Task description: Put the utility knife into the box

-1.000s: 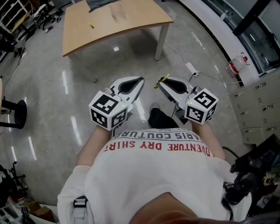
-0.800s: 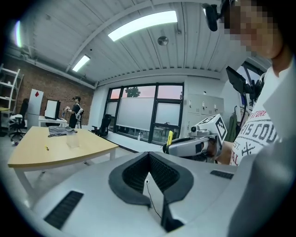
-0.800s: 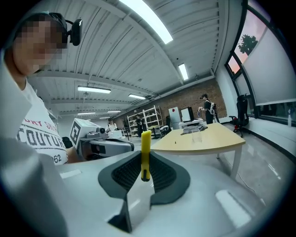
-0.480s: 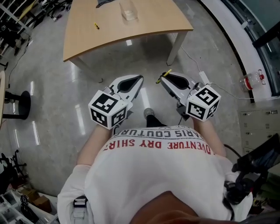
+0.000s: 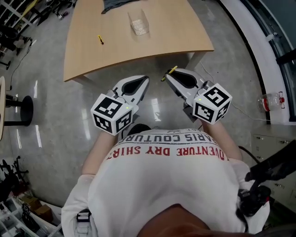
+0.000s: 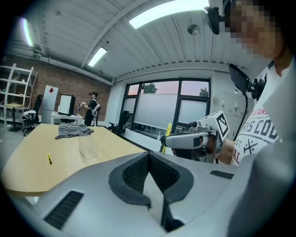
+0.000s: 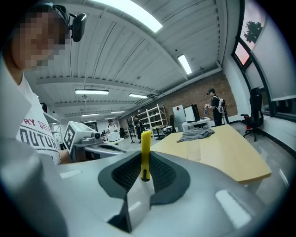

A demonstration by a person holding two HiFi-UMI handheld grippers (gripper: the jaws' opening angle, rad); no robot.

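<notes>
Right tongs (image 5: 168, 77) pinching yellow utility knife (image 5: 169, 72), left tongs (image 5: 144, 79) closed empty, table (image 5: 138, 54) edge just ahead

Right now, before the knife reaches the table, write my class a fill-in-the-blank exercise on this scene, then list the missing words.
1. The right gripper is shut on a utility knife whose colour is ____.
2. The clear box stands on the wooden ____.
3. The left gripper has its jaws together with ____ between them.
4. Just past the box lies a crumpled grey ____.

Missing words: yellow; table; nothing; cloth.
</notes>
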